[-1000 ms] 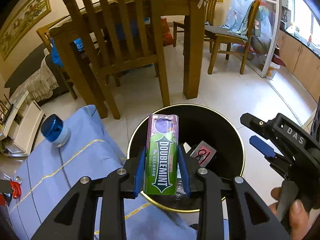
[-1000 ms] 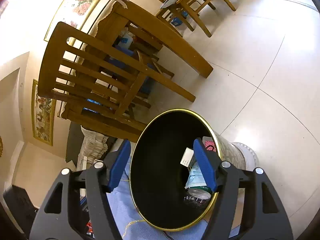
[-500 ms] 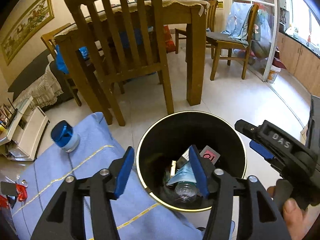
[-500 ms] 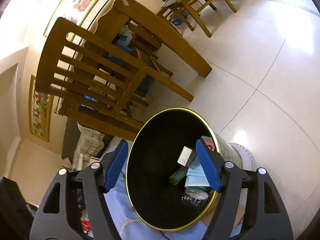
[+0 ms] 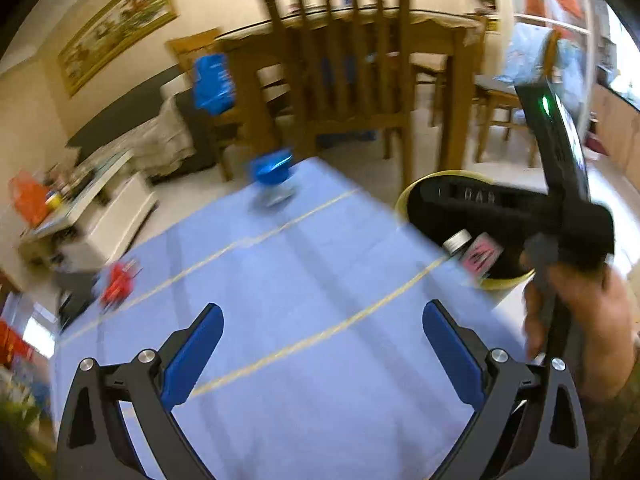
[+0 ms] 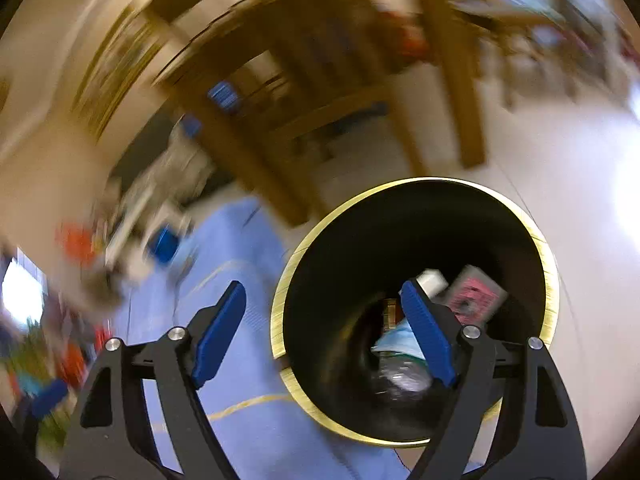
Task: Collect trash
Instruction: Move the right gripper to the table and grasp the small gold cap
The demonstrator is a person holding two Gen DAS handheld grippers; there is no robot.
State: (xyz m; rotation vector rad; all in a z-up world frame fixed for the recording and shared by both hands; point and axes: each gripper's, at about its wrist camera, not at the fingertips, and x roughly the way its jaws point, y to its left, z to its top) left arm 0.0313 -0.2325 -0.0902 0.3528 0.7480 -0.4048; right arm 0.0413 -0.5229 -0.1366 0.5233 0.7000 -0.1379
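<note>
The left claw (image 5: 322,350) is wide open and holds nothing. It hangs over the blue cloth (image 5: 288,288). The right claw (image 6: 322,330) is wide open too, with nothing in it, right above the black bin (image 6: 544,248). The bin stands just beside the cloth. Trash lies inside it: a pink packet (image 6: 476,296), a small white box (image 6: 432,280) and a clear bottle (image 6: 400,376). Farther off, a blue jar (image 5: 274,174) and a small red thing (image 5: 118,282) sit on the cloth. Behind stands a wooden chair (image 5: 348,80).

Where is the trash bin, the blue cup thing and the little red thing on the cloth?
trash bin (image 6: 550,264), right wrist view, on its gold rim.
blue cup (image 5: 272,170), left wrist view, on its blue top.
red thing (image 5: 117,283), left wrist view, on its middle.
</note>
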